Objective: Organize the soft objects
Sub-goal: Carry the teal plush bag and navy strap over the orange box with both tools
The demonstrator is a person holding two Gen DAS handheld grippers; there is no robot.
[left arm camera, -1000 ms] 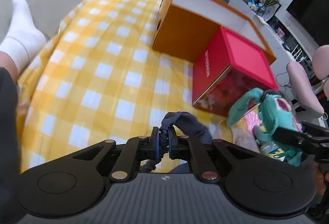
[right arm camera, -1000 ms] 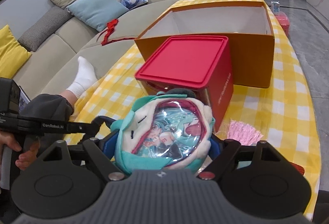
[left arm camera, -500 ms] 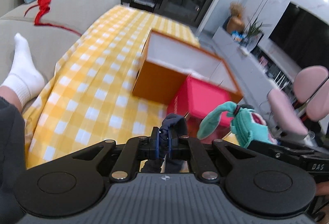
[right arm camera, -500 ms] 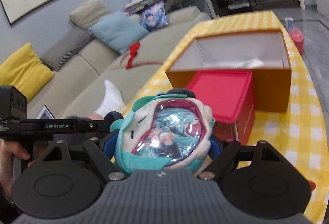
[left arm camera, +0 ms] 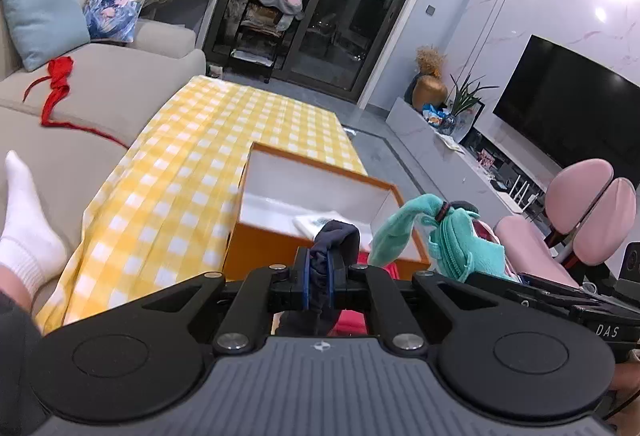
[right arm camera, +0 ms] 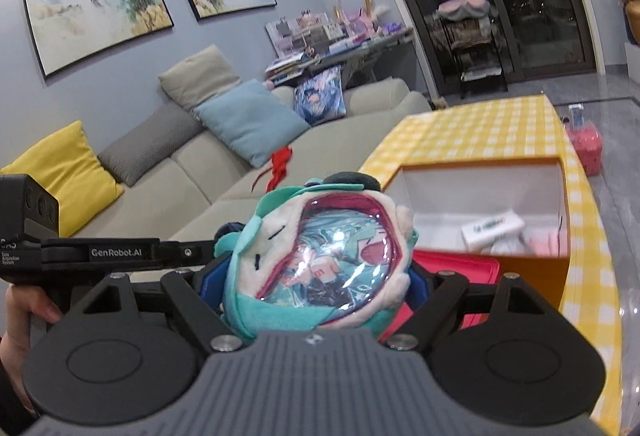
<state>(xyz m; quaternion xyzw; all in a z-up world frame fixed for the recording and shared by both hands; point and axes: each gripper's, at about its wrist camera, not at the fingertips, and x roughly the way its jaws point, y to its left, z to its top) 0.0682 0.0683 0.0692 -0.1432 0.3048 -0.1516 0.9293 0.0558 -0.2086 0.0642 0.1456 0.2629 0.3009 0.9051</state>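
Both grippers have risen from the worktop [left arm camera: 208,139], and the orange box [left arm camera: 320,195] now lies ahead of and below them, its open top in plain view. Left gripper [left arm camera: 319,278] is clamped on a dark navy cloth [left arm camera: 334,236]; right gripper [right arm camera: 316,278] squeezes a teal plush pouch [right arm camera: 320,252] between its fingers. Judging by this, both hands sit short of the box's near wall, the right one slightly nearer, so each load must travel forward before release.
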